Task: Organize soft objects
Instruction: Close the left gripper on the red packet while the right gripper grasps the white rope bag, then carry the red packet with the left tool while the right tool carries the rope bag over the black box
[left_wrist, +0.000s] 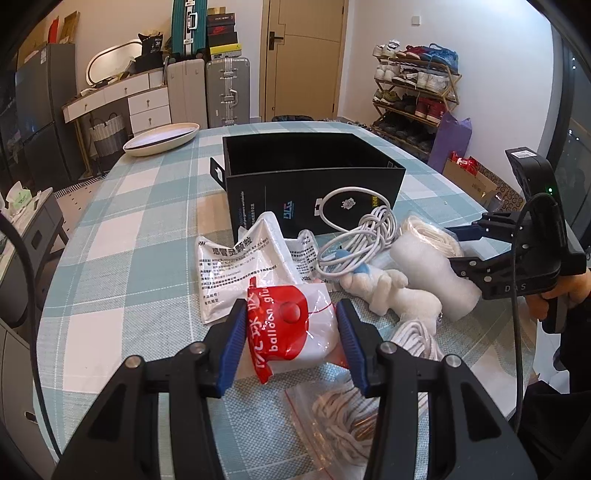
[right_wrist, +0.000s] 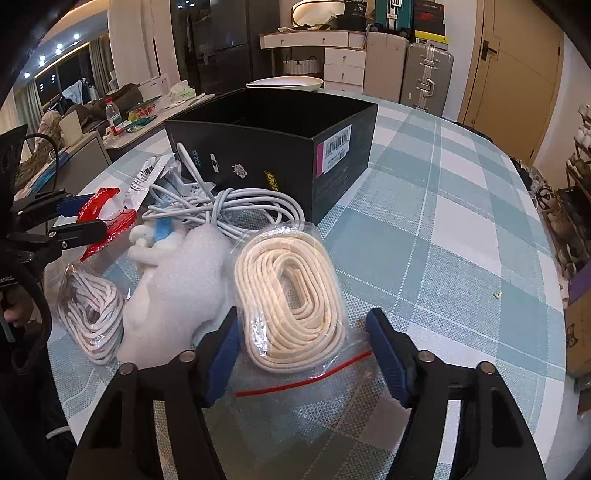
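Note:
My left gripper (left_wrist: 291, 325) is open around a red-and-white balloon glue packet (left_wrist: 291, 332); whether the pads touch it I cannot tell. My right gripper (right_wrist: 303, 332) is open around a clear zip bag of cream cord (right_wrist: 291, 295). Between them lie a white foam wrap (right_wrist: 177, 291), a small white plush toy (left_wrist: 384, 288), a tangled white cable (left_wrist: 354, 240), white medicine sachets (left_wrist: 236, 266) and a second bag of striped cord (right_wrist: 92, 317). An open black box (left_wrist: 310, 177) stands behind the pile. The right gripper also shows in the left wrist view (left_wrist: 458, 247).
The checked tablecloth (right_wrist: 443, 221) covers a round table. A white oval plate (left_wrist: 162, 138) sits at the far edge. Another zip bag of cord (left_wrist: 343, 421) lies under my left gripper. Suitcases, drawers and a shoe rack stand beyond.

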